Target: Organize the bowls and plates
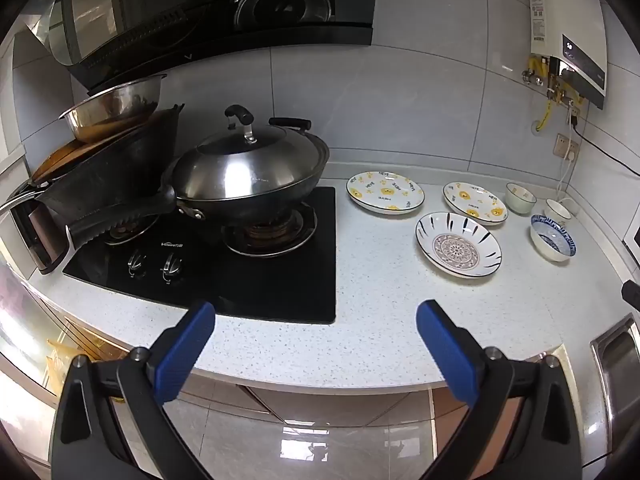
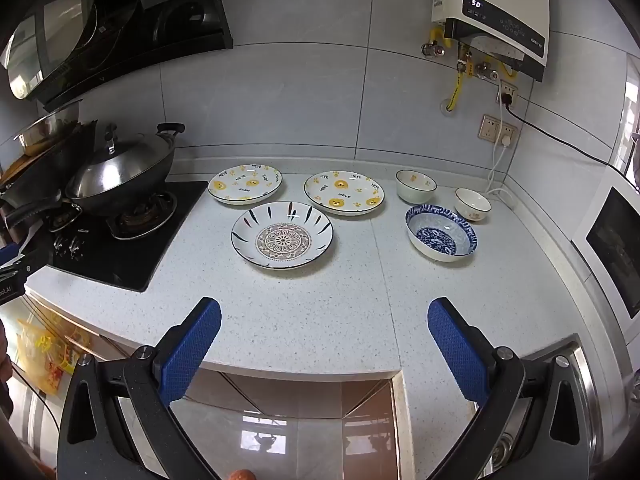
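On the speckled white counter (image 2: 320, 312) lie two plates with yellow bears, a left one (image 2: 245, 184) and a right one (image 2: 344, 193), and in front of them a plate with a mandala centre (image 2: 282, 234). To their right stand a blue-patterned bowl (image 2: 441, 232) and two small white bowls (image 2: 415, 186) (image 2: 472, 204). The same dishes show in the left wrist view: bear plates (image 1: 385, 192) (image 1: 474, 203), mandala plate (image 1: 458, 244), blue bowl (image 1: 553, 237). My left gripper (image 1: 316, 336) and right gripper (image 2: 324, 332) both stand open and hold nothing, at the counter's front edge, well short of the dishes.
A black gas hob (image 1: 224, 264) with a lidded wok (image 1: 248, 176) and stacked pans (image 1: 108, 160) takes the left. A steel sink (image 2: 580, 400) lies at the right front, an appliance (image 2: 616, 248) at the right. A water heater (image 2: 492, 12), sockets and cables (image 2: 500, 152) are on the wall.
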Demonstrator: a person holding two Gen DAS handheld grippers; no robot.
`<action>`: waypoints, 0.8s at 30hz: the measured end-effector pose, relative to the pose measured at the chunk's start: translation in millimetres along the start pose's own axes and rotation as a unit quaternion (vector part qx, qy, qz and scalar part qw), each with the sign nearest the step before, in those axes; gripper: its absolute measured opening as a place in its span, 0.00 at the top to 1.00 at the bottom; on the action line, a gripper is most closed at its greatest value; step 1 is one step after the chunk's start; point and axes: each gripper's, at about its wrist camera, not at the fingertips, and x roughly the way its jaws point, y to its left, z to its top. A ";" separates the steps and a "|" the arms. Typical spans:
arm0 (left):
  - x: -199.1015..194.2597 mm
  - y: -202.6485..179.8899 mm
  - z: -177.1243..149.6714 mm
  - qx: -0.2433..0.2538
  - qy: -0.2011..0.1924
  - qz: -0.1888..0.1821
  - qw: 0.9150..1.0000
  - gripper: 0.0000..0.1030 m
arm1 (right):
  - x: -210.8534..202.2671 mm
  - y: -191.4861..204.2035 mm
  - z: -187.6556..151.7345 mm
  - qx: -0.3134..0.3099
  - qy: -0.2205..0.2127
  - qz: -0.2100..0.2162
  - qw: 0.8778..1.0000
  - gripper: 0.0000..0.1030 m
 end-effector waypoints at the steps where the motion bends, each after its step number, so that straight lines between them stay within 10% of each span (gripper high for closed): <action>1: -0.2 -0.2 -0.1 0.001 0.000 0.000 1.000 0.01 | 0.0 -0.1 0.0 0.000 0.000 0.000 1.000 0.01; 24: -1.1 -5.1 -3.2 0.001 0.002 -0.003 1.000 0.01 | -4.0 -2.2 -3.1 -0.001 -0.003 0.000 1.000 0.01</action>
